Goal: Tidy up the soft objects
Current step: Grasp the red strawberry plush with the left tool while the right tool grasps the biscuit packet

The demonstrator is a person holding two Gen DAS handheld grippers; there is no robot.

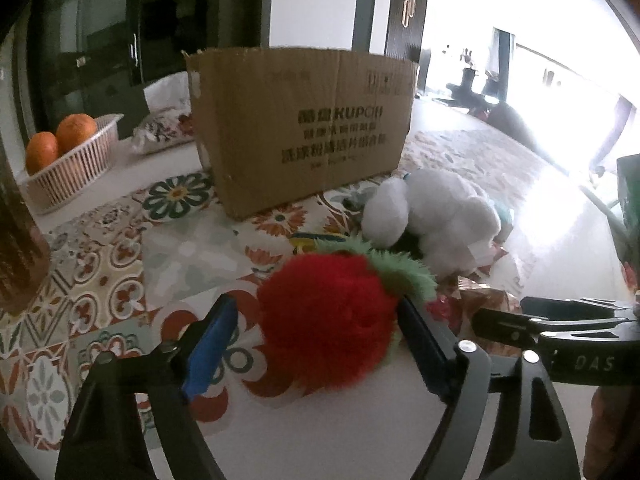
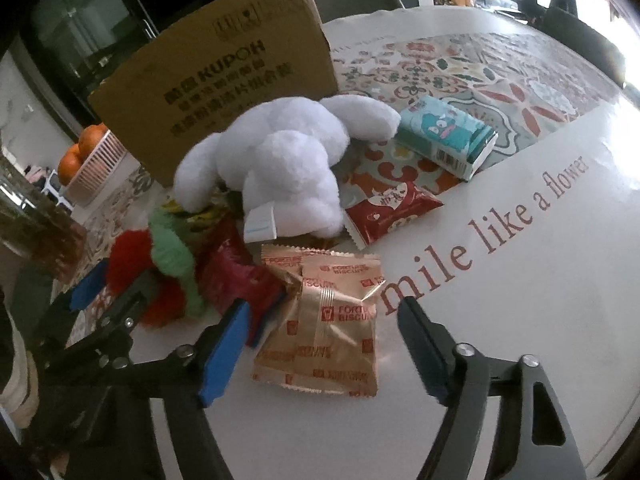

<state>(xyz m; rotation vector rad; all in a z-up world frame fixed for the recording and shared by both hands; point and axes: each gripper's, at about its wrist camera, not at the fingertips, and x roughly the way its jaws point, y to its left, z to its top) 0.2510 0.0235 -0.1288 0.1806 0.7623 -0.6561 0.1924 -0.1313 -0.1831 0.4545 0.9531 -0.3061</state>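
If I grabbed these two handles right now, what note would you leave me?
Left gripper: open, fingers either side of the red strawberry plush, not yet squeezing.
Right gripper: open, empty, over the gold biscuit packet.
White plush lies on the table in front of the cardboard box, among snack packets and a tissue pack.
Done: no plush visibly boxed; box interior hidden.
Left: close on the strawberry, box it, then the white plush.

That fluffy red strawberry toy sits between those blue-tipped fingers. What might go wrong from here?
Two risks, judging from this moment:
1. The left hand-held gripper is open around the fluffy red strawberry plush; closing on loose fur alone might let it slip.
2. The strawberry's green leaves lie against the crumpled dark red snack wrapper, so lifting may drag that wrapper along toward the brown cardboard box.
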